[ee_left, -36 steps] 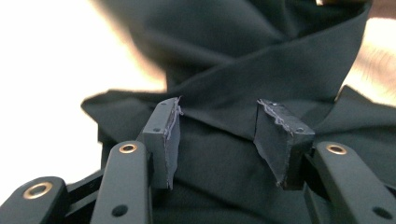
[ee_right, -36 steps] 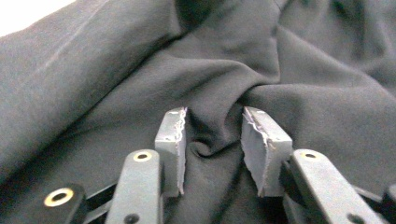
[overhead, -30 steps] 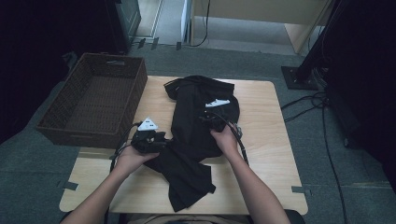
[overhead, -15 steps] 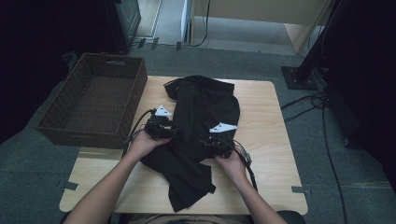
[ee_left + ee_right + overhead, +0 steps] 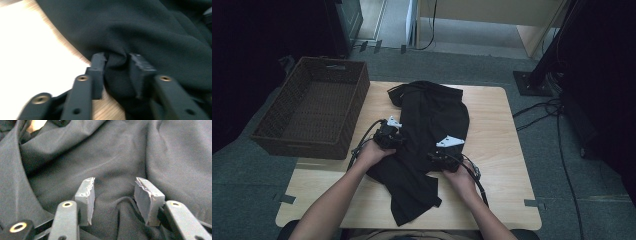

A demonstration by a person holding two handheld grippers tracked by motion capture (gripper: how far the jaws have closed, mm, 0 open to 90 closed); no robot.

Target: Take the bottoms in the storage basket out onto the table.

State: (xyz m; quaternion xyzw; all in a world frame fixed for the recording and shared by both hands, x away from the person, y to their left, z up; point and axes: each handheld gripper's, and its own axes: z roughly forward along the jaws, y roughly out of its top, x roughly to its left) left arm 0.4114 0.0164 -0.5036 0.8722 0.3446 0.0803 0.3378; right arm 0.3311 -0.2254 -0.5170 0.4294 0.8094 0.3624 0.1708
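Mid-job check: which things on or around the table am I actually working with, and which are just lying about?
In the job:
black garment
left gripper, its jaws just closing on a fold at the garment's edge
right gripper, open over the cloth

Lying about:
wicker basket
floor cables
table, bearing the garment

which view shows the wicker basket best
The high view: the brown wicker basket sits whole at the table's left edge, beside the black garment. Both gripper views look closely at that garment, not at the basket.
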